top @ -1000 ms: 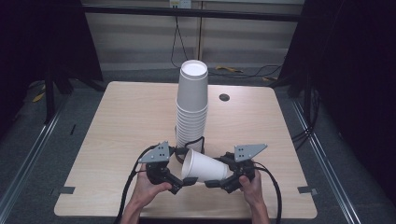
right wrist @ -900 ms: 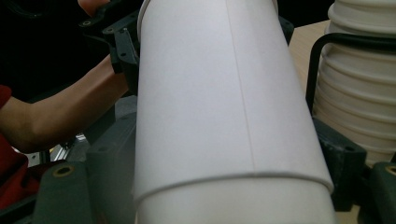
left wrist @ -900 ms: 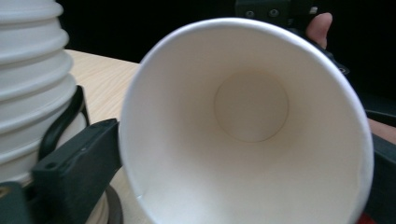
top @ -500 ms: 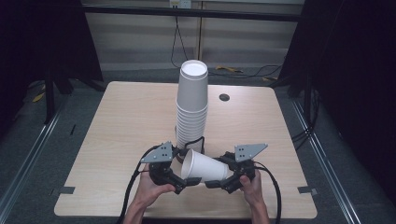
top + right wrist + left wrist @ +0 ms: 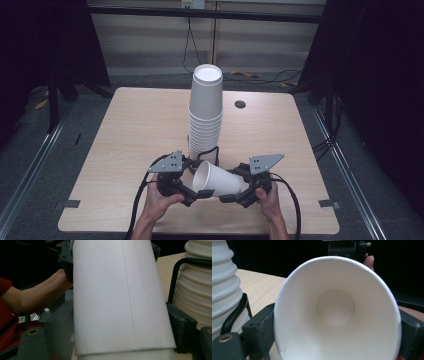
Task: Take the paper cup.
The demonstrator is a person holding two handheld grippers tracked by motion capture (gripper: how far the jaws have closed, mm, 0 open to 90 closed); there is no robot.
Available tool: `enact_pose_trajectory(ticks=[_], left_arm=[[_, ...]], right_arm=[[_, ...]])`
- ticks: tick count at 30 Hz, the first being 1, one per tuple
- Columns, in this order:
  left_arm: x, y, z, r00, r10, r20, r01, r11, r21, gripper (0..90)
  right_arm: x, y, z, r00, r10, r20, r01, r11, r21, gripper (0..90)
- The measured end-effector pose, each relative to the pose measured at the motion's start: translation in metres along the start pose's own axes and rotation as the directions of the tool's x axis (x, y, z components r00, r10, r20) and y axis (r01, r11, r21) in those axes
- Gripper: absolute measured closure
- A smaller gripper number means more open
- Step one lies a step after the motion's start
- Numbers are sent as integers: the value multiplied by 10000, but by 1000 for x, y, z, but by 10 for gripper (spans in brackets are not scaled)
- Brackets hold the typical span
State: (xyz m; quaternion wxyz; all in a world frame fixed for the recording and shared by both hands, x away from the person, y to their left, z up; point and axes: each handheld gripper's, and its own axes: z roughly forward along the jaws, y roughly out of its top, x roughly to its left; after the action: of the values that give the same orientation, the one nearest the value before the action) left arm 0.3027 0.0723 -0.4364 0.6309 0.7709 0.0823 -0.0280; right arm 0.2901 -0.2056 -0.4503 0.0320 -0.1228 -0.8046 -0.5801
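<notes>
- Cup (image 5: 217, 179) lying sideways above bench (image 5: 125, 145), just before tall cup stack (image 5: 205, 117).
- Left claw (image 5: 192, 192) just closing, pressed on cup rim.
- Right claw (image 5: 234, 194) clamped around cup body.

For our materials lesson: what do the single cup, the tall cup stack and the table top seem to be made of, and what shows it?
Single cup: probably matte white paper, with a straight side seam and a thin rolled rim.
Cup stack: likely the same paper, with rolled rims ribbing it.
Table top: pale wood-grain, perhaps laminate, low sheen.
</notes>
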Motion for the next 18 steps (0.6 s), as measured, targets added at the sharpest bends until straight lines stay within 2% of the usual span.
enact_pose_trajectory(ticks=[2,10,18], left_arm=[[-1,0,0,10000,13,-20,-13,10000,15,92],[0,3,-5,9993,92,-376,-81,9995,293,93],[1,3,-14,9962,-37,-867,71,9992,398,92]], right_arm=[[0,0,0,10000,-16,-37,15,10000,-47,210],[0,0,-1,9992,-27,398,37,9997,-248,153],[1,-4,-6,9963,133,847,-84,9983,-580,133]])
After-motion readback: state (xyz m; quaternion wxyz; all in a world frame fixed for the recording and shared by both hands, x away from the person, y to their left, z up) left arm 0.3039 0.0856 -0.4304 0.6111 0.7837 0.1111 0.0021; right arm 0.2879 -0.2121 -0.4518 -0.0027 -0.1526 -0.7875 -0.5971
